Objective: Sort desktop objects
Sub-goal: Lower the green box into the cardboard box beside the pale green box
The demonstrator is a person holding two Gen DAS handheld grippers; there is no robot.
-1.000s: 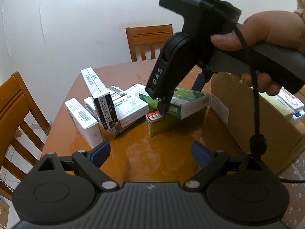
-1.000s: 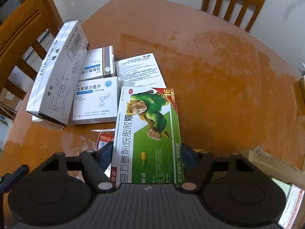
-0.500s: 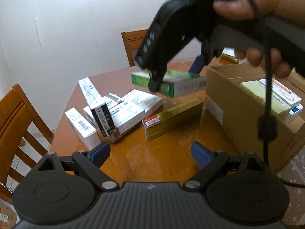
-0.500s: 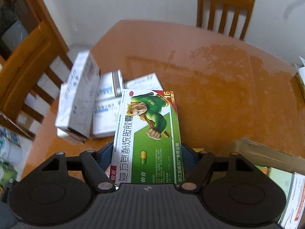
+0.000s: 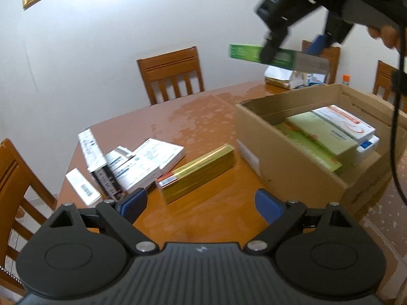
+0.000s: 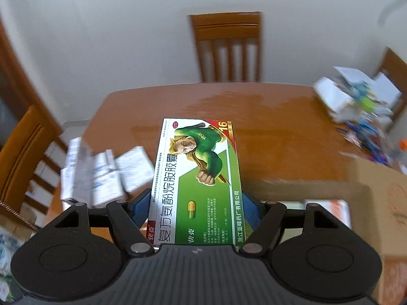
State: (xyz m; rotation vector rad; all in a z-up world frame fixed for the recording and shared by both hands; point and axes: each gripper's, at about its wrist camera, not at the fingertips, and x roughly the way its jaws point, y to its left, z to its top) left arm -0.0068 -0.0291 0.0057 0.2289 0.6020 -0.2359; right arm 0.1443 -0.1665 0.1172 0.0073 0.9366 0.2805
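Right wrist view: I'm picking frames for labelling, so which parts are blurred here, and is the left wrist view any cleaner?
Right wrist view: the green box in the right gripper is sharp, while the white boxes, table and clutter smear. Left wrist view: mostly sharp, with glare on the table; only the right gripper and green box blur.
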